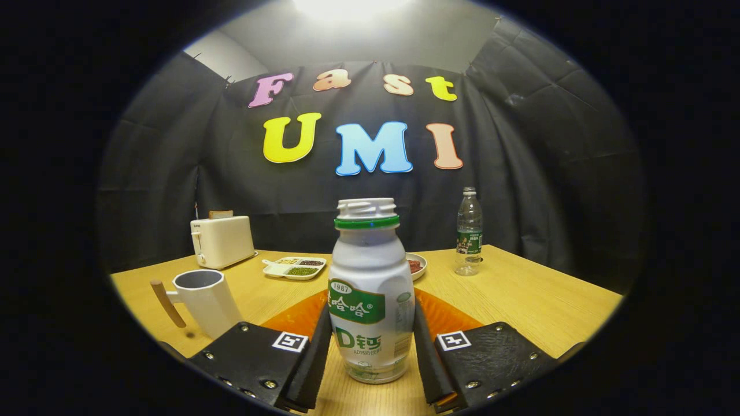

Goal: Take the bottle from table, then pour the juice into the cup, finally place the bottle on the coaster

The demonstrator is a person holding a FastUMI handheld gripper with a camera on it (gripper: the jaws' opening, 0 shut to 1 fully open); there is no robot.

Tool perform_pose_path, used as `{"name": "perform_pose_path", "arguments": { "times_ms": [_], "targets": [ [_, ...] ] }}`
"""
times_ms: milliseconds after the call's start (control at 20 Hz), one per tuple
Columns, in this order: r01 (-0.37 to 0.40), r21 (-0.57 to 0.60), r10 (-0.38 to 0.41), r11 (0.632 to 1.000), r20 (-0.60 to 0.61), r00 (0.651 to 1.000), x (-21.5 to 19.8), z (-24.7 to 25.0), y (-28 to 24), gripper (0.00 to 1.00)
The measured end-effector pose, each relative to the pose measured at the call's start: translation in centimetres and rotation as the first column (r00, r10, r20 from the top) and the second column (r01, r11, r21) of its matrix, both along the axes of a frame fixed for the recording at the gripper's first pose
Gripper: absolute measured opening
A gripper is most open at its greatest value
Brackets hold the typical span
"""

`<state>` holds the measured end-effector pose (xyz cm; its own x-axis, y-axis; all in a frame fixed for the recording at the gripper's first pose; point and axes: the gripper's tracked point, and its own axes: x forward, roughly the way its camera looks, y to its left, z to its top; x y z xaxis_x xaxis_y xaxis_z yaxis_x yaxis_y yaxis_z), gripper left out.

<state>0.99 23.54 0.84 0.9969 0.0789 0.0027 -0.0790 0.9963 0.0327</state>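
A: In the gripper view, your tongs (pixel 370 346) stand either side of the bottle (pixel 371 300), low on its body. The fingers (pixel 315 358) look to be touching or nearly touching its sides, but I can't tell whether they press, so I wouldn't call it pinched yet.

B: Where is the bottle sitting?

A: Upright on the desk (pixel 520 300), between the fingers, with the orange coaster (pixel 445 318) just behind it. The cup (pixel 205 300) is near on the left, its wooden handle pointing outward.

B: What could go wrong for you here?

A: If you lift before both fingers bear on it, the smooth, rounded body may slip or swivel. The grip is low and the bottle is tall, so it could tip forward as it rises. It appears to have no cap, so any tilt on the way to the cup risks spilling juice on the desk.

B: Anything else near?

A: The toaster (pixel 222 241) and divided dish (pixel 296 267) are far left, and the water bottle (pixel 469 231) far right, all well apart. The cup's mouth is narrow, so pour too early and you'll miss it.
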Motion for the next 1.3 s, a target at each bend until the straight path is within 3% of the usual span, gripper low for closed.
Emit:
{"name": "perform_pose_path", "arguments": {
  "times_ms": [550,1300],
  "targets": [
    [-0.036,-0.145,0.039,0.989,0.016,0.999,-0.6,1.5,0.5,0.67],
    [-0.079,-0.357,0.094,0.931,0.025,0.995,-0.4,3.2,2.8,0.67]
  ]
}}
